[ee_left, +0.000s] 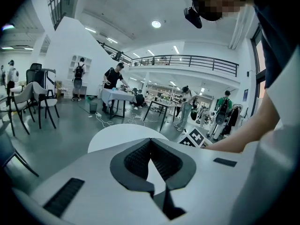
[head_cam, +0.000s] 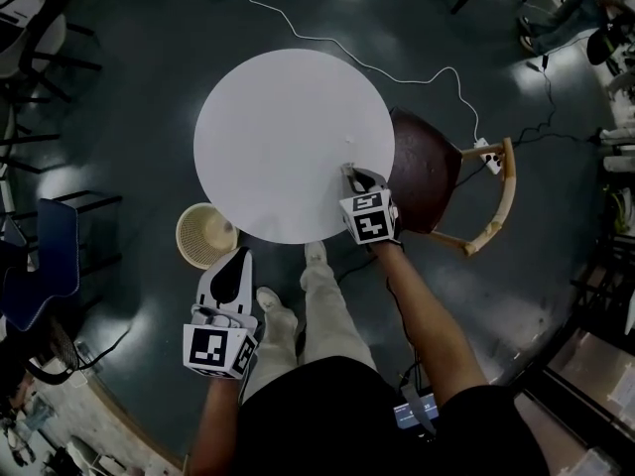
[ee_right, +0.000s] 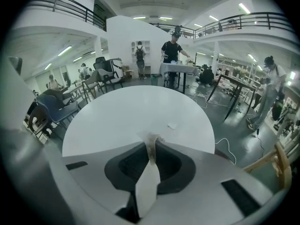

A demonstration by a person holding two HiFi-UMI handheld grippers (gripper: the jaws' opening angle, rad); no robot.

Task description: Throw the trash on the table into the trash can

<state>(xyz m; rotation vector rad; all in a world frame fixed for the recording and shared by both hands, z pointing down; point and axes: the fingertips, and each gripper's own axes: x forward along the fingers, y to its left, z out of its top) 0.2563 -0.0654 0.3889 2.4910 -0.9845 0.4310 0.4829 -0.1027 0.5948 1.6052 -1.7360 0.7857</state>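
The round white table (head_cam: pixel 288 117) fills the middle of the head view. My right gripper (head_cam: pixel 350 174) is at the table's near right edge, shut on a small crumpled scrap of paper (ee_right: pixel 151 140) that pokes out past its fingertips in the right gripper view (ee_right: pixel 152 146). Another small white scrap (ee_right: pixel 172 125) lies on the table a little beyond it, seen as a speck (head_cam: pixel 349 139) from above. The wicker trash can (head_cam: pixel 205 234) stands on the floor by the table's near left edge. My left gripper (head_cam: pixel 241 256) hangs just right of the can; its tips (ee_left: pixel 151 140) meet with nothing between them.
A brown-seated wooden chair (head_cam: pixel 427 172) stands against the table's right side. A white cable (head_cam: pixel 327 40) runs over the dark floor behind the table. A blue chair (head_cam: pixel 45 256) and black chairs stand at the left. The person's legs (head_cam: pixel 317 305) are below the table's near edge.
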